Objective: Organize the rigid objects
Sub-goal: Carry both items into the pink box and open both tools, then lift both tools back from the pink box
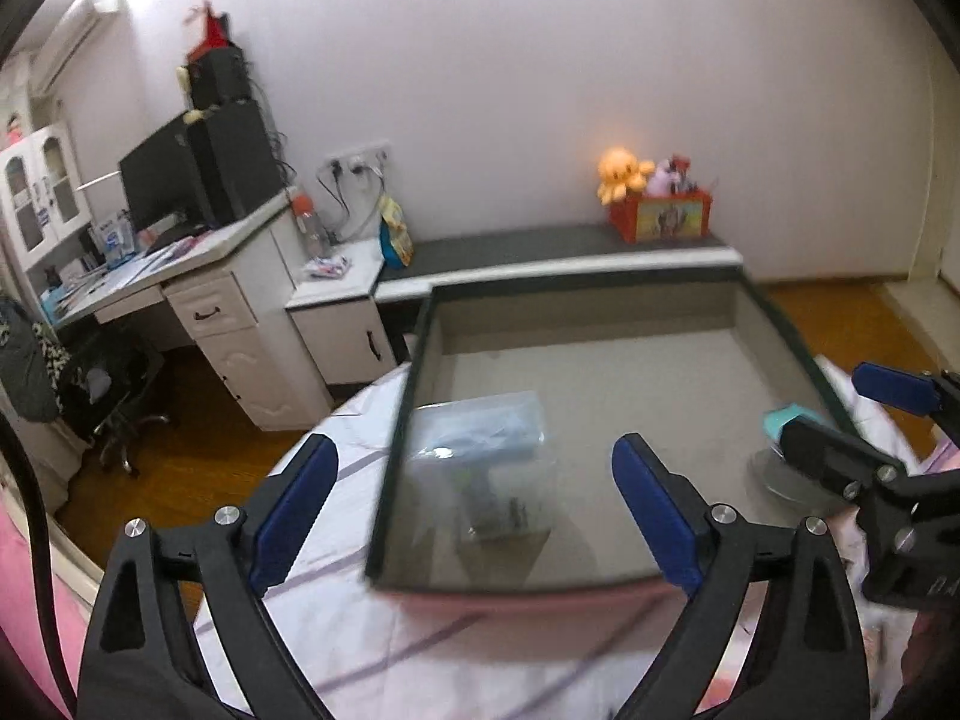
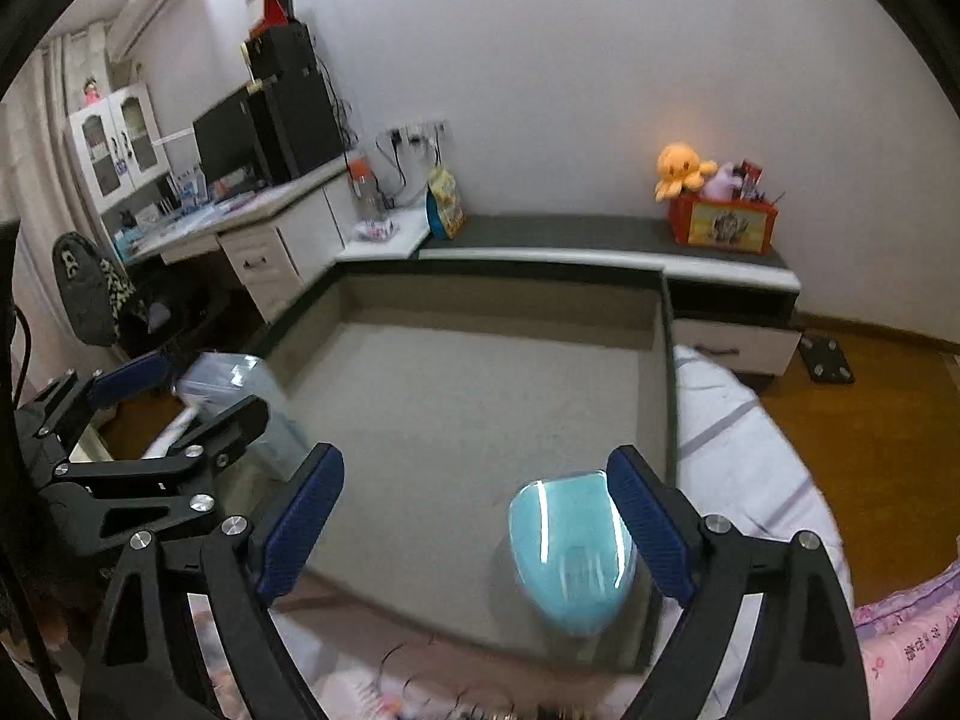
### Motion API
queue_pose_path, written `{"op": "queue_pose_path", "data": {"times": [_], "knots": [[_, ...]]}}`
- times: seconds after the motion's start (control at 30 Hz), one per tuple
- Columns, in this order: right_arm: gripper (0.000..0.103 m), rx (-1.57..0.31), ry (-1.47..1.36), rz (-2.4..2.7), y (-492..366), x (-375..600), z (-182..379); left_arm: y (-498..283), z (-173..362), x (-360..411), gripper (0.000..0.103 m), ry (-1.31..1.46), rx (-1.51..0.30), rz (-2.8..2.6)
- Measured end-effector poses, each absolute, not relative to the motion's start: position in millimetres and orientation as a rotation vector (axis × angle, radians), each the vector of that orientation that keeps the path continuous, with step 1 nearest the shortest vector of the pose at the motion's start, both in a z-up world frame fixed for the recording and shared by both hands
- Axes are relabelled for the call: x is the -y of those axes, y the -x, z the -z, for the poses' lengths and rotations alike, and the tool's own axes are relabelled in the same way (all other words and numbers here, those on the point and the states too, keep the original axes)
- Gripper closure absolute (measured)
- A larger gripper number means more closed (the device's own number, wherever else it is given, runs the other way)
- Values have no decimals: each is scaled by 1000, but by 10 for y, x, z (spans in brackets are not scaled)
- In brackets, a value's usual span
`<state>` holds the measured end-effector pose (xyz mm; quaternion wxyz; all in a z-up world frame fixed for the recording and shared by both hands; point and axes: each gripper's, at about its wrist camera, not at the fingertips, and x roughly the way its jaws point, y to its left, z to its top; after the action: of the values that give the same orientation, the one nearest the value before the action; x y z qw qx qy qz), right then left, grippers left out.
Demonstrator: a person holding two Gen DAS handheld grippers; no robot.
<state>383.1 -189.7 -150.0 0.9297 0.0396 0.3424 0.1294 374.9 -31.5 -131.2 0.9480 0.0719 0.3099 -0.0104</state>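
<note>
A large shallow grey tray (image 1: pixel 420 360) with a dark rim lies on the bed; in the right wrist view its floor (image 2: pixel 468 396) fills the middle. A clear plastic packet (image 1: pixel 480 456) lies in its left part and also shows in the right wrist view (image 2: pixel 234 384). A teal rounded case (image 2: pixel 570 546) sits in the tray's near right corner, close beside my right gripper's right finger; its edge shows in the left wrist view (image 1: pixel 786 420). My left gripper (image 1: pixel 474 504) is open above the packet. My right gripper (image 2: pixel 474 516) is open and empty.
The tray rests on a white striped bedsheet (image 1: pixel 336 618). Behind stand a low dark-topped bench (image 2: pixel 600 234) with an orange toy box (image 2: pixel 723 225), and a white desk (image 1: pixel 198 276) with a monitor. Wooden floor (image 2: pixel 870 450) lies to the right.
</note>
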Motion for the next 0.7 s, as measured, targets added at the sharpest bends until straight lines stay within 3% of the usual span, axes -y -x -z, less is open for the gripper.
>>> {"op": "queue_pose_path", "data": {"times": [0.13, 0.2, 0.7], "knots": [[10, -587, -76, -243, -3326, 1897, 1153, -3200, 1015, 159, 0, -85, -542, 15], [0, -515, -50, -216, -2983, 1847, 981, -2833, 858, 108, 0, -69, -488, 15], [0, -229, 20, -78, -1086, 1694, 267, -1008, 310, 118, 0, -84, -244, -3]]}}
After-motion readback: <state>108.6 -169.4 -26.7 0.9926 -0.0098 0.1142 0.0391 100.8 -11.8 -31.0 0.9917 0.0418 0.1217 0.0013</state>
